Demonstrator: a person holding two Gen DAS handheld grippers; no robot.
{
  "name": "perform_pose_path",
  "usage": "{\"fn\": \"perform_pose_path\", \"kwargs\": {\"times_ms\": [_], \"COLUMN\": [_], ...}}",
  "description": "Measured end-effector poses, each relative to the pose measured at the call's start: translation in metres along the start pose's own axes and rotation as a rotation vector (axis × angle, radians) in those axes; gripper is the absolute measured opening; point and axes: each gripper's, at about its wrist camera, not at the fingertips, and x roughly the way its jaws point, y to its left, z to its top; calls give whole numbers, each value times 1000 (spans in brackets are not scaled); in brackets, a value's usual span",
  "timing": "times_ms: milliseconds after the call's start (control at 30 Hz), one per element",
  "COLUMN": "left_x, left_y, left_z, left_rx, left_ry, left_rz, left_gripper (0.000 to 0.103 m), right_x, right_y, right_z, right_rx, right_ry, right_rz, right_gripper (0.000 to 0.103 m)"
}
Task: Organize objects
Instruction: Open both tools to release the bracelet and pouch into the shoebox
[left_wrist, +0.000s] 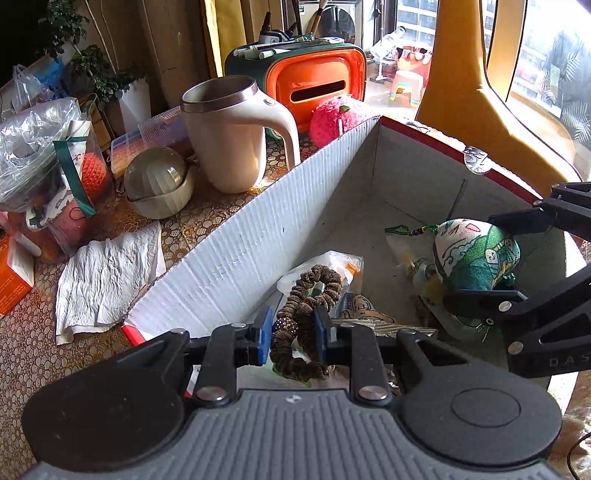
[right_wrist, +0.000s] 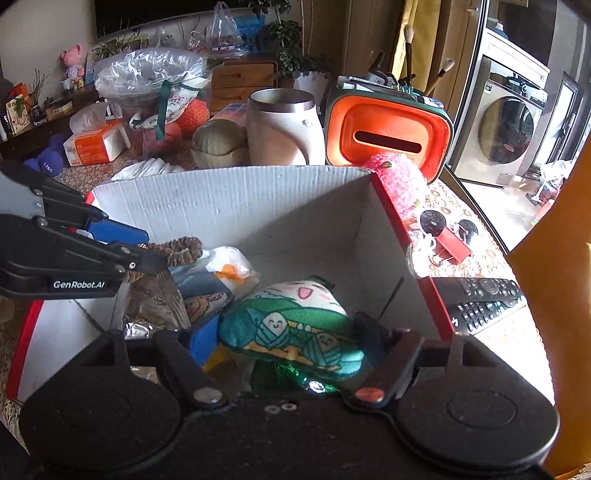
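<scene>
The patterned tablecloth (left_wrist: 33, 343) carried a cardboard box (left_wrist: 236, 254), mug (left_wrist: 225, 140), crumpled tissue (left_wrist: 107, 273) and remote control (right_wrist: 480, 299).

1. "GenRobot.AI" stands in white letters on the black arm of the left claw (right_wrist: 147, 247), seen from the right wrist view.
2. "DAS", cut off at the picture's edge, stands on the black arm of the right claw (left_wrist: 480, 258), seen from the left wrist view.
3. "PAPER" reads on a packet (right_wrist: 201, 284) just below the left claw's tips; its other lettering is unreadable.
4. "1.5KG" marks a blue dumbbell (right_wrist: 46, 162) far behind the left claw.
</scene>
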Motion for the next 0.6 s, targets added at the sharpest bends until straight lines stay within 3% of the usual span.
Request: {"fn": "perform_pose_path", "kwargs": {"times_ms": [333, 433, 533, 600], "left_x": [1, -2, -10, -17], "left_y": [5, 7, 7, 7], "left_z": [-2, -3, -5, -6], "left_rx": [-35, -51, -55, -53], "left_ry": [12, 12, -9, -26], "left_rz": [-12, -14, -14, -15], "left_gripper": [25, 33, 54, 58], "right_x": [2, -2, -8, -13], "right_y": [0, -1, -1, 0], "right_z": [-7, -8, -8, -7], "right_rx": [24, 35, 48, 51], "right_ry": [10, 5, -2, -11], "right_rz": [6, 0, -3, -7], "right_gripper": [84, 85, 86, 86]}}
